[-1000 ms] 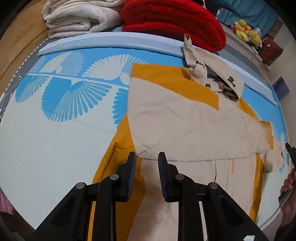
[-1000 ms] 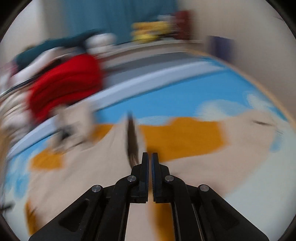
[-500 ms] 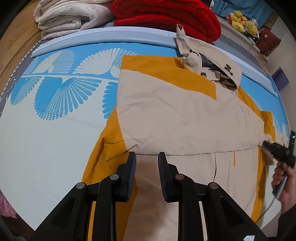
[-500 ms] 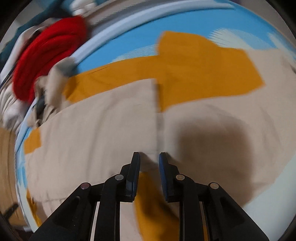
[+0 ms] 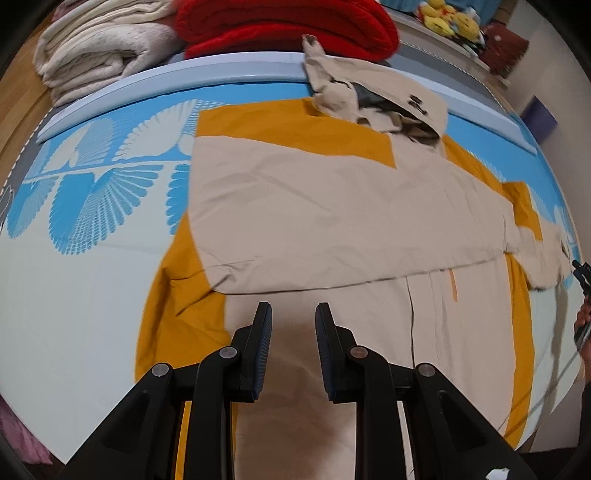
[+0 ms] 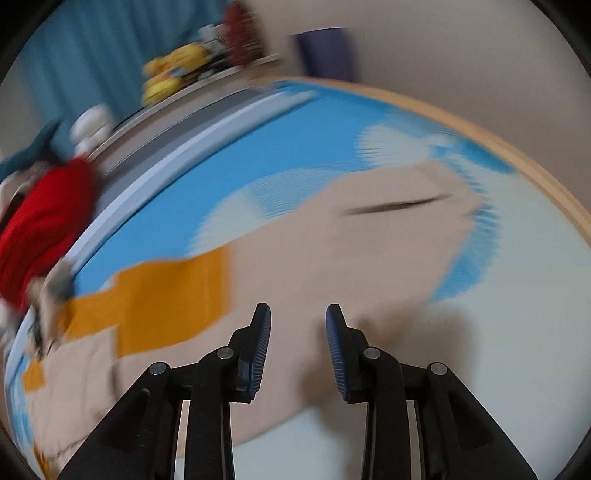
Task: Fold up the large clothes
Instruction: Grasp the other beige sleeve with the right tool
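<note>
Across a bed sheet (image 5: 74, 295) printed with blue fans, spread flat: a tan and mustard jacket (image 5: 332, 206), one side folded over the body, hood (image 5: 380, 96) bunched at the far end near a pale blue ridge. Over the jacket's lower part, near the fold's edge: left gripper (image 5: 291, 317), pointing forward and angled down toward the cloth, jaws parted by a narrow gap, gripping nothing, shadow cast on the tan fabric just beneath. Over the far sleeve (image 6: 369, 236): right gripper (image 6: 298, 317), tilted, view blurred, jaws spread a little wider, empty, not clearly touching the cloth. At the left view's right edge: part of the right hand (image 5: 583, 321). Beyond the ridge: red blanket (image 5: 288, 26), cream blanket (image 5: 99, 55), yellow plush toys (image 5: 447, 20).
</note>
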Motion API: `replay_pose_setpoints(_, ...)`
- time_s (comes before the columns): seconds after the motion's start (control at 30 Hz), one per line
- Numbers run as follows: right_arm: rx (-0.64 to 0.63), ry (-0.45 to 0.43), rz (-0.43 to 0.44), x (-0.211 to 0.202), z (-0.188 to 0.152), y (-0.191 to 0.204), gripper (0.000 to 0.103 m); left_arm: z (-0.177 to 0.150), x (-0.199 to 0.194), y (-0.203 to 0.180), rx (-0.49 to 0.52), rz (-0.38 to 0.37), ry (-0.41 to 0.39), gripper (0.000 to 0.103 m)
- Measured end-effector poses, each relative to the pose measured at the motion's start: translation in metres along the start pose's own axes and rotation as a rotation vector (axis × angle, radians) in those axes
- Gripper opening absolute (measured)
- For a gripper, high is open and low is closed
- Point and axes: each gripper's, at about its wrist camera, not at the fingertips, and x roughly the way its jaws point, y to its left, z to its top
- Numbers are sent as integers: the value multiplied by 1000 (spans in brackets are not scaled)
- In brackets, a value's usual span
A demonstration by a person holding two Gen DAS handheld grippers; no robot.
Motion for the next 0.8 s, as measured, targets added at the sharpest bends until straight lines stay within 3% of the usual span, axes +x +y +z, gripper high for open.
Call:
replay_pose_setpoints(0.13, 154, -33, -26, 11, 24, -84, 35, -3, 8, -12, 36, -1, 4, 21)
replay_pose_setpoints(0.3, 370, -7, 19, 40, 33, -144, 45, -5, 18, -20, 63, 4, 17, 21)
replay_pose_setpoints(0.4, 460, 23, 46, 63, 29, -159, 45, -4, 20, -23, 75, 13, 15, 21)
replay_pose_setpoints(0.5, 476, -21, 49, 70, 31, -162, 45, -3, 20, -22, 78, 15, 12, 21)
replay_pose_setpoints(0.53, 478, -30, 48, 72, 34, -160, 40, -2, 20, -22, 77, 12, 10, 21)
replay_pose_setpoints(0.57, 481, -35, 57, 73, 35, -159, 16, -2, 19, -21, 76, 12, 8, 21)
replay_pose_setpoints(0.6, 491, -34, 92, 74, 36, -157, 9, -2, 18, -20, 75, 12, 5, 21)
replay_pose_setpoints(0.7, 472, -119, 42, 57, 43, -142, 3, 0, 12, -14, 66, 11, -8, 21)
replay_pose_setpoints(0.8, 349, -230, -12, 21, 59, -98, 2, 4, 2, -5, 40, 1, -26, 21)
